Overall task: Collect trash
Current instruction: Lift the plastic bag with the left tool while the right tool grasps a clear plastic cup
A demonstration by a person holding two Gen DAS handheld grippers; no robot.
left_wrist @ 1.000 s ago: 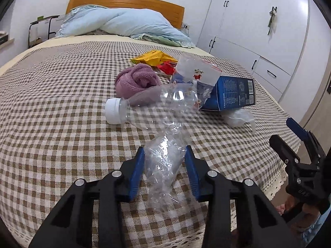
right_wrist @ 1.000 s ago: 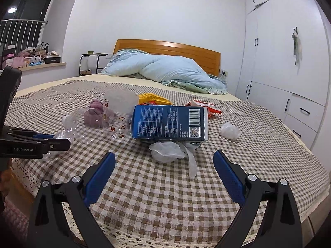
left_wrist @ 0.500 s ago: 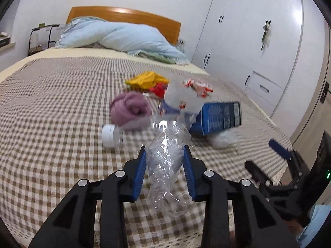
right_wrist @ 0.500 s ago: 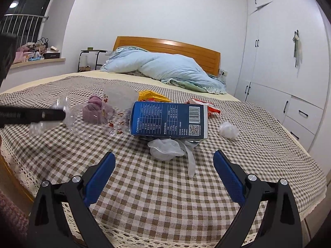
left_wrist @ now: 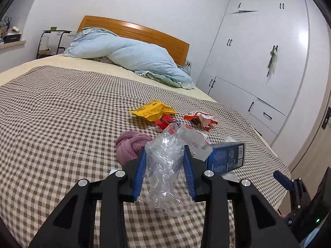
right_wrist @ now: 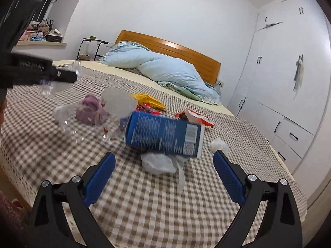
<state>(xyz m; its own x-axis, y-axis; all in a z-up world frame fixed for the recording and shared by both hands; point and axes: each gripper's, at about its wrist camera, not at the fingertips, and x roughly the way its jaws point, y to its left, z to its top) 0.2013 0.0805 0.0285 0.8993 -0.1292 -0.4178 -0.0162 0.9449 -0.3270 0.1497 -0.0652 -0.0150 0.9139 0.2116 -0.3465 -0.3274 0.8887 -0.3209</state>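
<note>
Left gripper (left_wrist: 164,170), lower centre of the left wrist view: jaws closed onto a crumpled clear plastic bottle (left_wrist: 165,171), raised above the checked bedspread (left_wrist: 51,124). Same bottle (right_wrist: 60,78) at upper left of the right wrist view, blurred, clamped in the dark left gripper (right_wrist: 68,76). Right gripper (right_wrist: 164,178), lower centre of that view: jaws spread wide, nothing between them, above the bedspread.

Remaining on the bed, centre of the right wrist view: blue carton (right_wrist: 165,136) on its side; crumpled white plastic (right_wrist: 159,163) touching its near edge; white wad (right_wrist: 219,144) just right; clear cup (right_wrist: 118,101) and purple cloth (right_wrist: 89,109) to the left; yellow wrapper (right_wrist: 149,100) and red wrapper (right_wrist: 194,117) behind.
</note>
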